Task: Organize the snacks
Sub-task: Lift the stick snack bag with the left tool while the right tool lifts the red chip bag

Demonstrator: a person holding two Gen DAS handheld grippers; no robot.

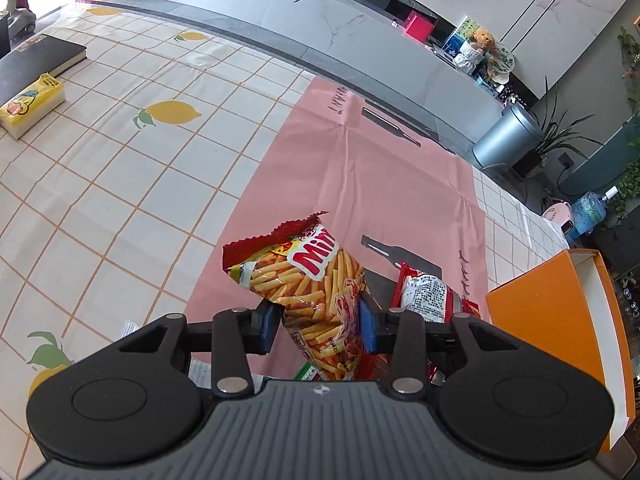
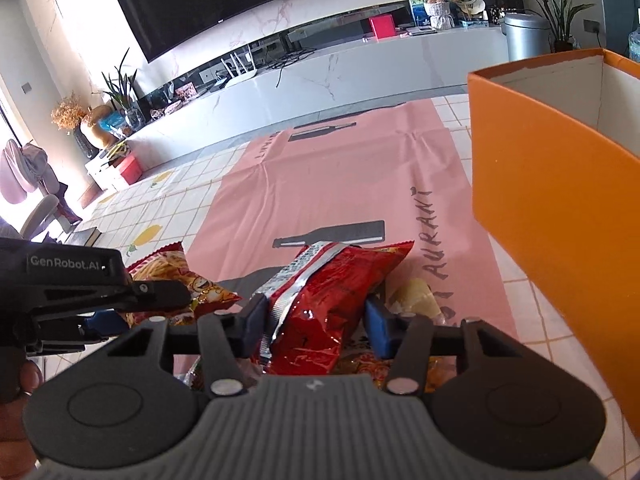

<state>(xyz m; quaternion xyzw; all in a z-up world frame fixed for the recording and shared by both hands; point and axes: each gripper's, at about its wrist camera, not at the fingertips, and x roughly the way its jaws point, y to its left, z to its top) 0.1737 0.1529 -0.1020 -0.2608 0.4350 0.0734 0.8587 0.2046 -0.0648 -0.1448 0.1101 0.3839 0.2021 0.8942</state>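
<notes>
Over the pink mat (image 1: 384, 184), the left gripper (image 1: 320, 320) pinches a bag of fry-shaped snacks (image 1: 316, 288) between both pads, lifted off the table. Just beside it, the right gripper (image 2: 316, 320) straddles a red snack bag (image 2: 332, 300) lying on the mat, blue pads at either side, though I cannot tell whether they press it. An orange box (image 2: 552, 216) stands near on the right.

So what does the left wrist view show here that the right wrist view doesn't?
Only the left wrist view shows the yellow tissue pack and black notebook, plus the left gripper shut on the fries-print snack bag. Only the right wrist view shows the black wall television and the right gripper around the red foil snack bag. Both show the pink placemat and orange cardboard box.
</notes>
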